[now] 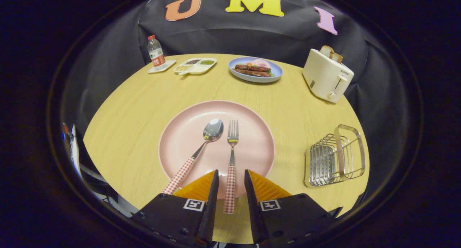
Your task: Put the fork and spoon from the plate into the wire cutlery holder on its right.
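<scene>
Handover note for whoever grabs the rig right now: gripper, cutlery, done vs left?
Gripper: open, its fingers on either side of the fork's checked handle, with a gap on each side, not clamped.
Fork: lying on the pink plate, tines pointing away, handle running back between the fingers.
Spoon: on the same plate, left of the fork, handle angled off toward the left finger's side.
Wire cutlery holder: on the wooden table, right of the plate, with no cutlery in it.
Done: nothing moved yet.
Left: close on the fork, carry it to the holder, then do the same with the spoon.
</scene>
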A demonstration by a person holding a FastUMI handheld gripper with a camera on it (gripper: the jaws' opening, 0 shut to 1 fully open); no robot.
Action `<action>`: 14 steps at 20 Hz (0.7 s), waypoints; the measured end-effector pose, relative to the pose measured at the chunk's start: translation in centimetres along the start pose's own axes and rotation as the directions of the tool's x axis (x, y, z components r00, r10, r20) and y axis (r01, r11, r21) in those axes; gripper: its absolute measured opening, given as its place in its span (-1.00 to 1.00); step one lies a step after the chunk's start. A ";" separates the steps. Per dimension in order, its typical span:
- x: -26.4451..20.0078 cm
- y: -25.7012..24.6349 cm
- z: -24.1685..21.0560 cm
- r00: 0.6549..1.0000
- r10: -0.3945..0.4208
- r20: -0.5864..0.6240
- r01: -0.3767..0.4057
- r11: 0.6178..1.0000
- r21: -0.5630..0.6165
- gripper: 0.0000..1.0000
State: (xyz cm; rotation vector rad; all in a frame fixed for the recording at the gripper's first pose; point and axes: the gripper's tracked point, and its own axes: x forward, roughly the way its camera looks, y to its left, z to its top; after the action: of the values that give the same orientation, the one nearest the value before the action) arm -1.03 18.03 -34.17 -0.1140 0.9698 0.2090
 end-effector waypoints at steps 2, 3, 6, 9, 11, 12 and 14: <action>1.0 -0.2 -0.3 1.000 -0.015 -0.011 0.015 1.000 0.015 -0.73; 0.9 -0.1 -0.6 1.000 -0.014 -0.028 0.015 1.000 0.021 -0.73; 0.5 -0.1 -0.3 0.998 -0.002 -0.056 0.005 0.999 0.046 -0.87; -1.0 -0.8 0.7 0.997 0.018 -0.075 -0.013 0.998 0.068 -0.87; -2.9 -0.8 1.7 0.994 0.052 -0.096 -0.043 0.995 0.093 -0.87; -4.0 -1.1 2.3 0.993 0.063 -0.104 -0.053 0.994 0.100 -0.87; -6.6 -2.2 3.9 0.990 0.078 -0.113 -0.065 0.992 0.110 -0.87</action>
State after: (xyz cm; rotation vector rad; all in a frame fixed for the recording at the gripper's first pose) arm -1.03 15.84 -26.55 0.0063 1.1013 0.2182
